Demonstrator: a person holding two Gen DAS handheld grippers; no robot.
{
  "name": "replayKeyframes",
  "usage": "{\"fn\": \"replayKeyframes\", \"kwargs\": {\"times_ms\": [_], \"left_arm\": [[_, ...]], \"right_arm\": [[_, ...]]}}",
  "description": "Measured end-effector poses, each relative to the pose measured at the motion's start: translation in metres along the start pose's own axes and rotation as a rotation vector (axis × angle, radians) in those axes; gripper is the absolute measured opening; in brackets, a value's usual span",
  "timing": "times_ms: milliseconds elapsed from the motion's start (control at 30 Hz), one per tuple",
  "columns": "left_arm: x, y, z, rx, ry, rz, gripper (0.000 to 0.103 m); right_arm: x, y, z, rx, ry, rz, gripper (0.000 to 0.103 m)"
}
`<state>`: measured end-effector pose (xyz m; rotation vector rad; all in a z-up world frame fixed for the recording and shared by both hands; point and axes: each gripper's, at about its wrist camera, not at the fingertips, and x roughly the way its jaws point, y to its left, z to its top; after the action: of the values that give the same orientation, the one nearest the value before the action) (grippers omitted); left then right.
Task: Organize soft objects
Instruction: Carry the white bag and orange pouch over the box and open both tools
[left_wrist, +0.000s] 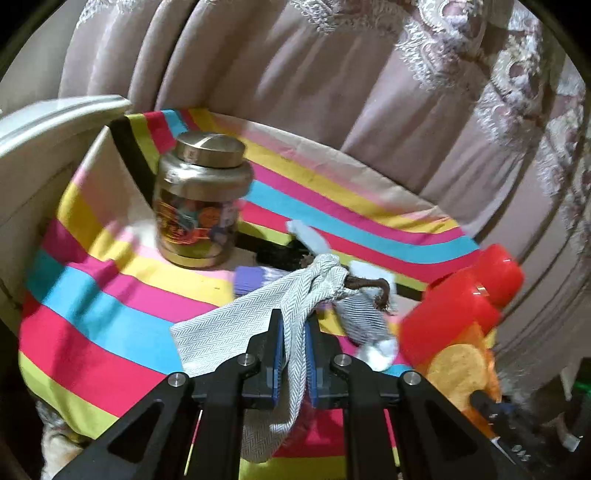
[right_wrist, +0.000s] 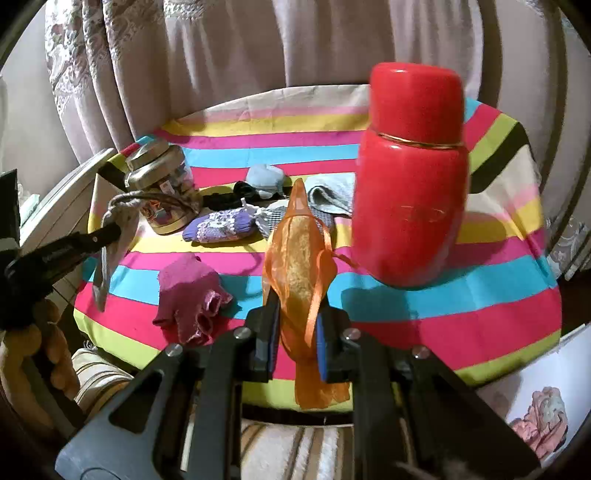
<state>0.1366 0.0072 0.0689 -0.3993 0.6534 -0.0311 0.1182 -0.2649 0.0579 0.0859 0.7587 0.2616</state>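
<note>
Two soft pouches are gripped at once. Left hand-held gripper (left_wrist: 294, 334) pinches the grey herringbone drawstring bag (left_wrist: 258, 314) at its gathered middle; it droops limp above the striped surface (left_wrist: 110, 306). Right hand-held gripper (right_wrist: 297, 314) clamps the sheer orange organza pouch (right_wrist: 297, 258) low on its body. Light, floppy, probably slippery; hold near the cinched necks. More soft items lie beyond: purple knit sachet (right_wrist: 221, 229), pink cloth (right_wrist: 188, 295).

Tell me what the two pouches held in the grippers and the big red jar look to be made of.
Grey pouch, in the left gripper: woven cloth, matte, likely cotton; a herringbone weave shows.
Orange pouch, in the right gripper: sheer organza-like fabric; see-through, with a ribbon tie.
Red jar: hard and glossy, ceramic or plastic, unclear which; thin gold ring under the lid.
</note>
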Motion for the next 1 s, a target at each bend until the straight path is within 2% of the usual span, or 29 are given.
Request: {"fn": "replayKeyframes", "kwargs": {"times_ms": [167, 333, 533, 1000], "left_arm": [[-0.007, -0.013, -0.003, -0.035, 0.029, -0.124, 0.011], [-0.009, -0.025, -0.009, -0.043, 0.055, -0.178, 0.011], [-0.013, -0.056, -0.021, 0.007, 0.099, -0.237, 0.011], [-0.009, -0.204, -0.087, 0.230, 0.290, -0.469, 0.011]], "right_arm": [[-0.013, -0.014, -0.006, 0.024, -0.006, -0.013, 0.019], [-0.028, -0.030, -0.012, 0.047, -0.013, -0.028, 0.019], [-0.049, -0.056, -0.022, 0.078, -0.018, -0.063, 0.019], [-0.105, -0.160, -0.055, 0.210, -0.003, -0.267, 0.019]]}}
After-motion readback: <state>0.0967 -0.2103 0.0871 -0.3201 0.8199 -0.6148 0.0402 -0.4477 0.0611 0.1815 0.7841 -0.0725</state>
